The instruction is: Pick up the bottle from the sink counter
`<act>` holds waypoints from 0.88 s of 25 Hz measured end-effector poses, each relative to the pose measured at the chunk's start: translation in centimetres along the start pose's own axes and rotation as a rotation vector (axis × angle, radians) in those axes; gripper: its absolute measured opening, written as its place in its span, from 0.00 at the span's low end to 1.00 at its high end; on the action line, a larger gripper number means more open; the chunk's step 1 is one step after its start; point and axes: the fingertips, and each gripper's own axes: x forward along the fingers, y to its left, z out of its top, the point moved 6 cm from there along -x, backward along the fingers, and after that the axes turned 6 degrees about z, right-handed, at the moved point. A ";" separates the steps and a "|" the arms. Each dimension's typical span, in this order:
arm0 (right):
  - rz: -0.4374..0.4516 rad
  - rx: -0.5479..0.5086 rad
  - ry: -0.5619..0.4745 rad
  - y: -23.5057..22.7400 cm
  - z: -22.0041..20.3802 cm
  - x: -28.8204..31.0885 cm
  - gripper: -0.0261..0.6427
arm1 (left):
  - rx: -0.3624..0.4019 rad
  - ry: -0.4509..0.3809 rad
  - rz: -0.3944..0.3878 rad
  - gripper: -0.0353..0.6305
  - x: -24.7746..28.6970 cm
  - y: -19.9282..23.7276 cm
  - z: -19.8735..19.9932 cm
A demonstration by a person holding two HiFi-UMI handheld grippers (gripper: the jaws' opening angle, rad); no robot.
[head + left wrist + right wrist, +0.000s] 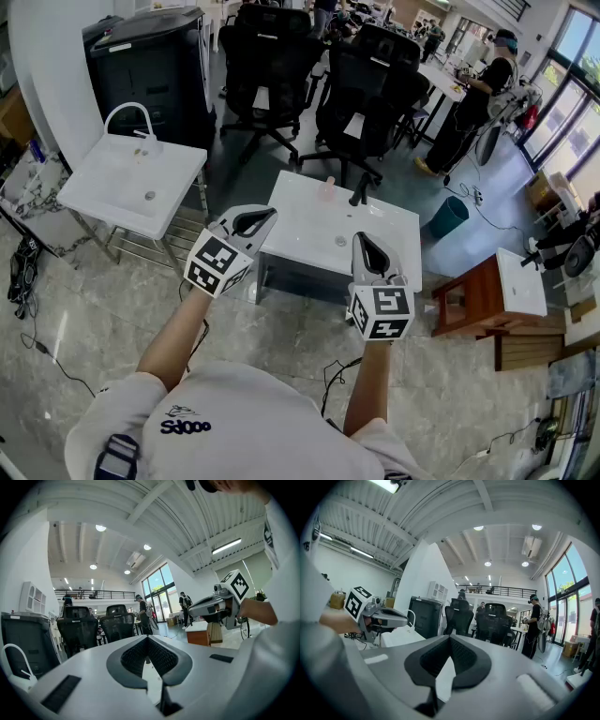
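Pale pink and see-through, the bottle is standing upright at the far edge of the sink counter in the head view, just beside its black tap. The left gripper and right gripper are hovering over the counter's near side, well apart from the bottle. To me it is looking like thin plastic: light, fairly stiff, smooth-sided and easy to knock over. Taking it round the middle of the body with a gentle squeeze seems wisest.

In the left gripper view the jaws are sitting closed with nothing between them, pointing past the counter toward the chairs. In the right gripper view the jaws are likewise pressing together, empty, and the bottle is not showing there.
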 end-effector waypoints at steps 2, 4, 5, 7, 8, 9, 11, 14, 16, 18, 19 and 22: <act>0.007 -0.003 0.002 -0.1 -0.1 -0.2 0.06 | 0.001 0.000 0.004 0.05 0.1 -0.3 0.0; 0.012 -0.005 0.001 -0.2 -0.3 -0.4 0.06 | 0.003 0.004 0.008 0.05 0.3 -0.7 -0.1; 0.013 -0.002 -0.001 -0.3 -0.4 -0.5 0.06 | 0.006 0.009 0.009 0.05 0.4 -1.0 -0.3; 0.010 0.014 -0.006 -0.7 -0.8 -0.8 0.06 | 0.012 0.022 0.010 0.05 0.6 -1.6 -0.5; 0.010 0.027 -0.010 -1.0 -1.0 -1.0 0.06 | 0.014 0.029 0.010 0.05 0.8 -2.0 -0.6; 0.015 0.042 -0.013 -1.3 -1.2 -1.2 0.06 | 0.014 0.033 0.010 0.05 1.0 -2.4 -0.6; 0.040 0.062 -0.021 -1.7 -1.4 -1.5 0.05 | 0.008 0.038 0.013 0.05 1.4 -3.0 -0.6; 0.077 0.051 -0.045 -2.1 -1.7 -2.0 0.05 | -0.006 0.040 0.031 0.05 1.6 -3.7 -0.8; 0.079 0.066 -0.051 -2.6 -2.0 -2.4 0.05 | -0.016 0.044 0.045 0.05 1.6 -4.3 -0.9; 0.087 0.109 -0.061 -3.3 -2.3 -2.9 0.05 | -0.021 0.055 0.052 0.05 1.5 -5.1 -1.0; 0.088 0.118 -0.064 -3.7 -2.5 -3.1 0.05 | -0.021 0.061 0.056 0.05 1.5 -5.4 -1.1; 0.058 0.060 -0.025 -4.2 -3.2 -2.8 0.05 | -0.018 0.078 0.058 0.05 1.7 -5.6 -1.4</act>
